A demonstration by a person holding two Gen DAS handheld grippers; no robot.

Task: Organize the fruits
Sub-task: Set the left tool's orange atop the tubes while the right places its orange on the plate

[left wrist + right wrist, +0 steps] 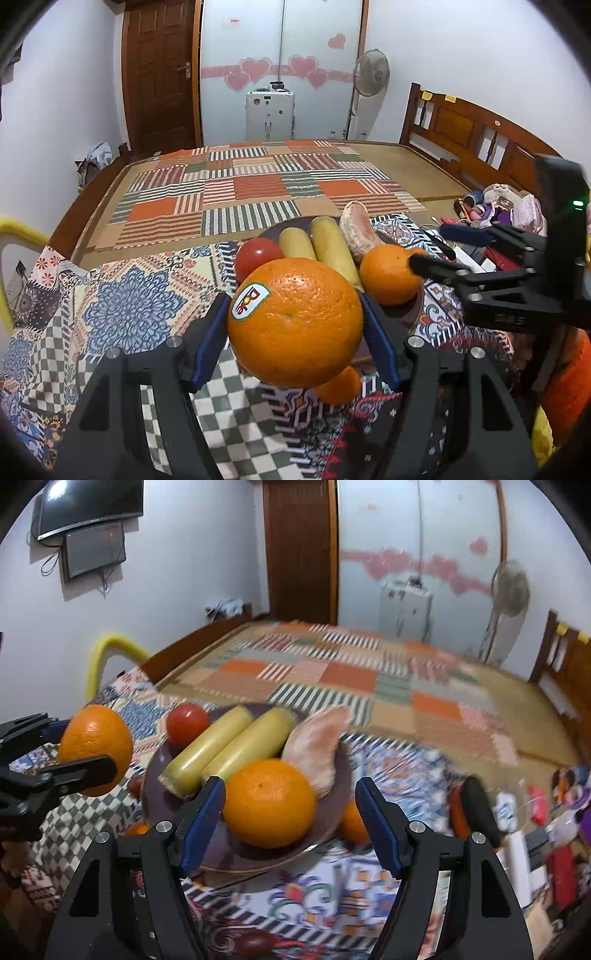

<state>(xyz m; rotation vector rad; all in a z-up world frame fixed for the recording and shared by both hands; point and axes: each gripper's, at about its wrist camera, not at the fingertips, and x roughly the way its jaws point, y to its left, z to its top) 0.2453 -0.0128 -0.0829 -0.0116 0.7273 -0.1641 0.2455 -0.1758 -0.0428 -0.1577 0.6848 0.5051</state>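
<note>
My left gripper (295, 325) is shut on a large orange with a sticker (295, 321), held above the patterned cloth left of the plate; it also shows in the right wrist view (96, 749). A dark plate (332, 819) holds a second orange (269, 803), two yellow bananas (229, 746), a red tomato (187, 723) and a peeled pinkish fruit segment (317, 746). My right gripper (290, 823) is open, its blue pads either side of the plate's orange without touching it. In the left wrist view it reaches in from the right (428, 251).
Small oranges lie on the cloth beside the plate (352, 825) and under the held orange (341, 384). Assorted clutter (535, 812) sits to the right. A bed with a striped patchwork mat (258, 192) stretches behind. A yellow bar (107, 646) stands at left.
</note>
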